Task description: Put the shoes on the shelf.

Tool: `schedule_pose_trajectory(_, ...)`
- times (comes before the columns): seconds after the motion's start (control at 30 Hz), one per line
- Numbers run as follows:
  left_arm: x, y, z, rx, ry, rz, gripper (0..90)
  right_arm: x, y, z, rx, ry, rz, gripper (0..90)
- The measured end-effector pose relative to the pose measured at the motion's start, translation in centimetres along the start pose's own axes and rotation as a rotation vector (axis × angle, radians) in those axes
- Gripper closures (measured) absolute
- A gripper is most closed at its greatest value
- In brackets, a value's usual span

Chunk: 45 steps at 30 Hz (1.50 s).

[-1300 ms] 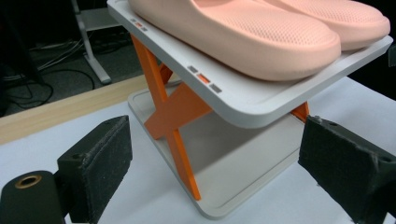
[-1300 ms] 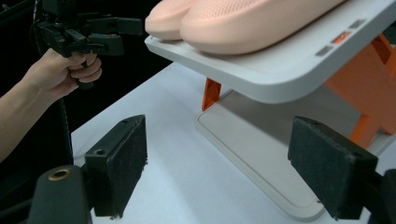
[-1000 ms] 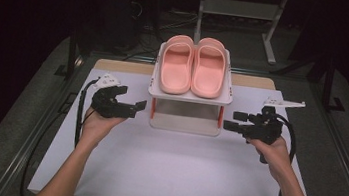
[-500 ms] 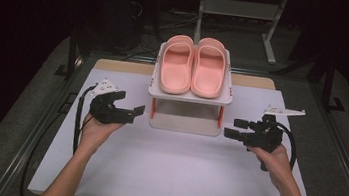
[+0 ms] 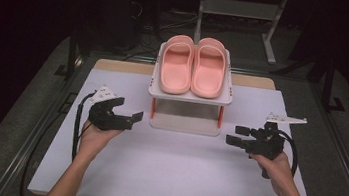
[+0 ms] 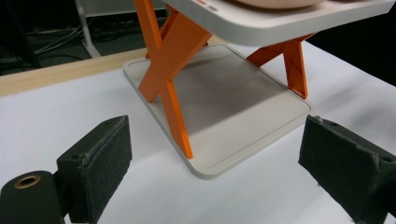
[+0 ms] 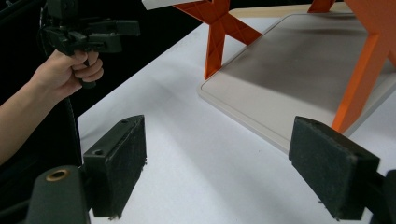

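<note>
A pair of pink slippers [image 5: 193, 70] lies side by side on the top shelf of a small white rack [image 5: 190, 96] with orange legs [image 6: 166, 79]. Its lower shelf [image 6: 233, 107] is bare. My left gripper [image 5: 132, 119] hovers left of the rack, jaws wide open and pointing at it, holding nothing. My right gripper [image 5: 236, 135] hovers to the rack's right, also open and holding nothing. In the left gripper view the open jaws of the left gripper [image 6: 219, 172] frame the rack's base. The right gripper [image 7: 224, 165] faces the lower shelf [image 7: 299, 70], with the left gripper [image 7: 88, 32] beyond.
The rack stands on a white mat [image 5: 173, 173] that covers the table. A strip of wooden table edge [image 5: 121, 66] shows behind it. A dark floor and a metal stand [image 5: 238, 10] lie beyond. Cables trail from both grippers.
Both grippers have drawn back from the rack toward the person's side of the table. The jaws stay open. The slippers and rack have not moved.
</note>
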State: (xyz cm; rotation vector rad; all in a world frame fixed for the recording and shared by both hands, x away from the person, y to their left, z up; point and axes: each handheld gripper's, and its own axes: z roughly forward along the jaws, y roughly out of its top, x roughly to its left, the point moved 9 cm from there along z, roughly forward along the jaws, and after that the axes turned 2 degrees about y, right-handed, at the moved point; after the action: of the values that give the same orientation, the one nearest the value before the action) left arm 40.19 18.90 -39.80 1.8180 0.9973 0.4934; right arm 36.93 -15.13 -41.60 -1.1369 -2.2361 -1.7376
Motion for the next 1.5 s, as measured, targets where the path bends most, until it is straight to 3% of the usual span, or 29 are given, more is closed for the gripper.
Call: schedule_pose_trajectory(1.5, 1.4, -5.3, -2.4, 0.017, 0.043, -0.062, 7.7, -0.8, -5.1, -2.1, 0.018, 0.001, 0.061, 18.7)
